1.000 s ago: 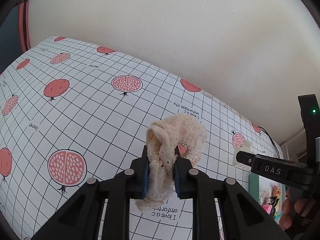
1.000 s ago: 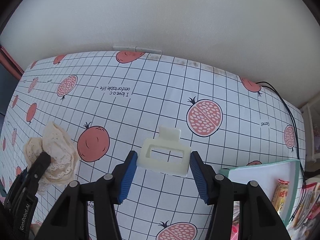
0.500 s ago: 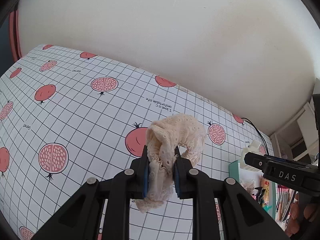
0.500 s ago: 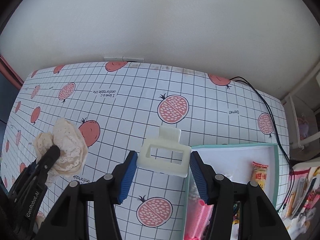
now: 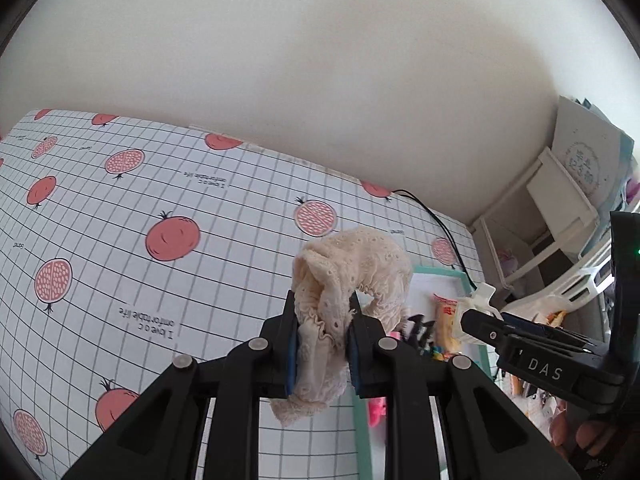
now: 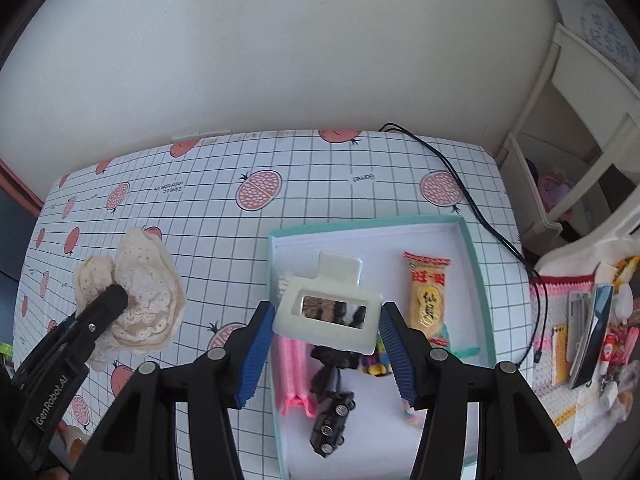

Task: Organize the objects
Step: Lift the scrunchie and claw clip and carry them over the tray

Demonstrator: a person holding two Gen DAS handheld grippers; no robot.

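Observation:
My left gripper (image 5: 322, 330) is shut on a cream lace scrunchie (image 5: 352, 268), held in the air above the tablecloth; it also appears at the left of the right wrist view, scrunchie (image 6: 148, 296). My right gripper (image 6: 326, 328) is shut on a cream rectangular hair claw clip (image 6: 330, 312), hanging over the left part of a teal-rimmed white box (image 6: 478, 276). In the left wrist view the right gripper (image 5: 476, 320) with the clip's tip sits at the right, over the box (image 5: 440, 270).
The box holds a yellow snack packet (image 6: 428, 296), pink hair rollers (image 6: 294, 376), a black toy car (image 6: 334, 422) and dark hair ties. A black cable (image 6: 460, 184) crosses the pomegranate tablecloth (image 6: 320, 196). A white shelf (image 6: 576, 128) and cluttered items stand right.
Both grippers have moved right with their loads; the box now lies directly under the claw clip and more of its contents show. Both grips are unchanged.

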